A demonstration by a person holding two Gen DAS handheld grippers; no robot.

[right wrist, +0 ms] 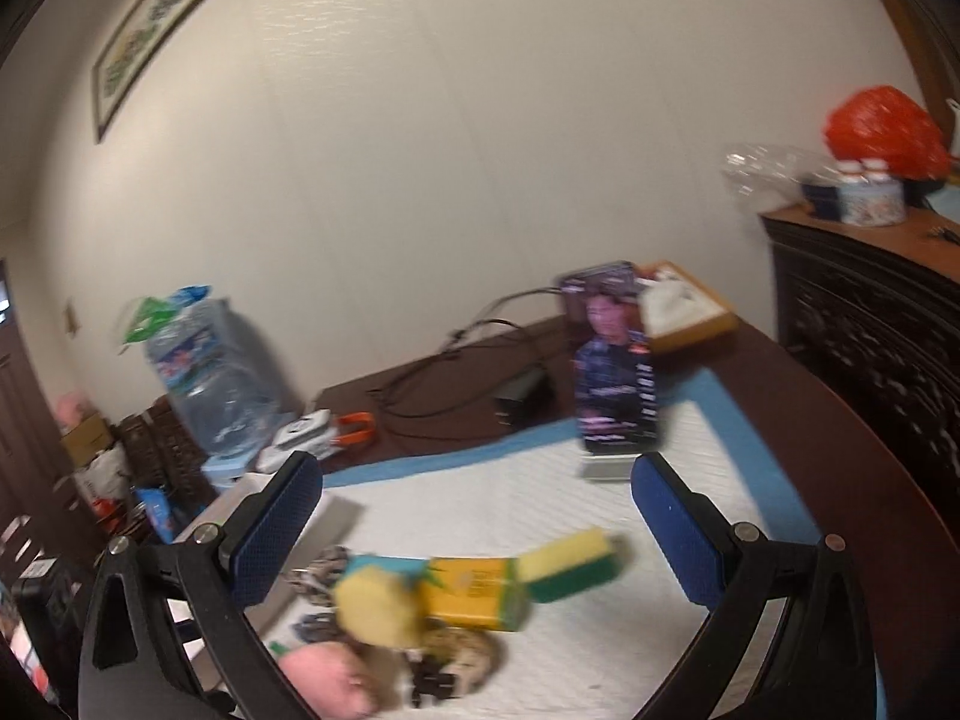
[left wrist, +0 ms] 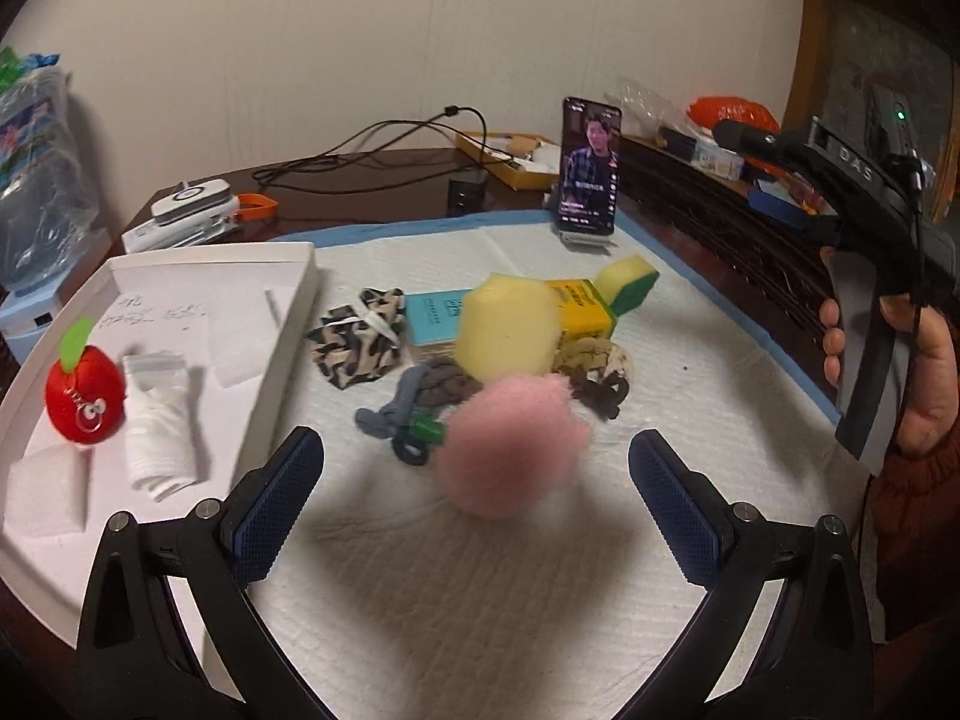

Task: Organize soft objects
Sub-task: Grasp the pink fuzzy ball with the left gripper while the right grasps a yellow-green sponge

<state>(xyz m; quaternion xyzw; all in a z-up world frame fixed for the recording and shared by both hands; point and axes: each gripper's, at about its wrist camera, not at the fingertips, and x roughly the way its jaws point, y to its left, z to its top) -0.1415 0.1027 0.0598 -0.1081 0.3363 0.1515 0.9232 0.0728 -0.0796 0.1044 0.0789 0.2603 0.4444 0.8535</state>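
Observation:
A pile of soft things lies on the white pad [left wrist: 480,570]: a pink plush [left wrist: 510,450], a yellow sponge [left wrist: 507,327], a yellow-green sponge [left wrist: 627,285], a leopard cloth [left wrist: 360,339], dark hair ties [left wrist: 420,402]. My left gripper [left wrist: 477,498] is open, its fingers either side of the pink plush, which looks blurred. A white tray [left wrist: 288,324] at left holds a red apple plush [left wrist: 84,396] and a rolled white cloth [left wrist: 159,426]. My right gripper [right wrist: 477,516] is open and empty above the pile; it also shows at right in the left wrist view [left wrist: 840,192]. The pink plush [right wrist: 327,681] lies low in the right wrist view.
A phone [left wrist: 590,165] stands on a stand at the pad's far edge. A yellow box [left wrist: 582,309] and a teal booklet [left wrist: 435,315] lie in the pile. Cables, a charger [left wrist: 467,192] and a white device [left wrist: 192,204] sit behind. A dark carved cabinet [right wrist: 870,324] stands at right.

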